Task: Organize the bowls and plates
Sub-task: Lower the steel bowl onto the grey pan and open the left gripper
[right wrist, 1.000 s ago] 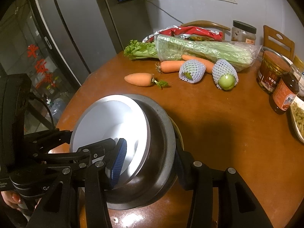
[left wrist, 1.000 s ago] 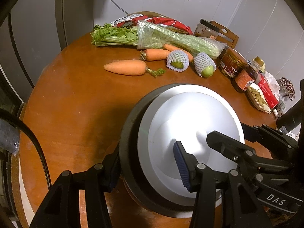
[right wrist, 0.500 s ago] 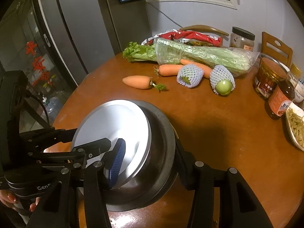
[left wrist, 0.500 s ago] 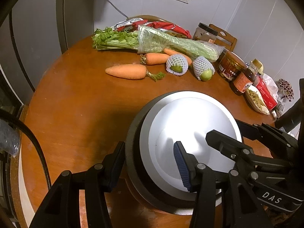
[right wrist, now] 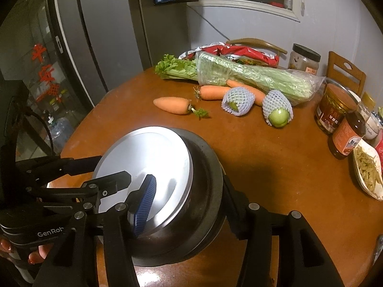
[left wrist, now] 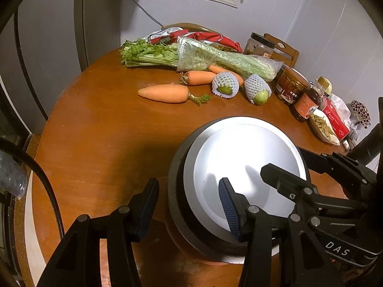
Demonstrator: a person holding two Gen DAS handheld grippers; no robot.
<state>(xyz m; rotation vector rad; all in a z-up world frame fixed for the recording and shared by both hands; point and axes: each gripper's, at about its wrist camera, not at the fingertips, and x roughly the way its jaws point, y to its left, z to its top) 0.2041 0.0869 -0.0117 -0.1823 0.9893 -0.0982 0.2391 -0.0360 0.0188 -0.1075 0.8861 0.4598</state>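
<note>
The white plate (left wrist: 244, 167) is sitting inside the dark bowl (left wrist: 177, 203) on the worktop (left wrist: 107, 131). The left tongs (left wrist: 189, 203) are straddling the rim loosely; the right tongs (right wrist: 189, 205) are spreading around it. Lifting now is risking a slip.

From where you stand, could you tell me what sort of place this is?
Most likely a home kitchen or dining corner: a round wooden table carries loose groceries such as celery and carrots, jars of preserved food stand at its edge, and a tall grey fridge is beside it.
</note>
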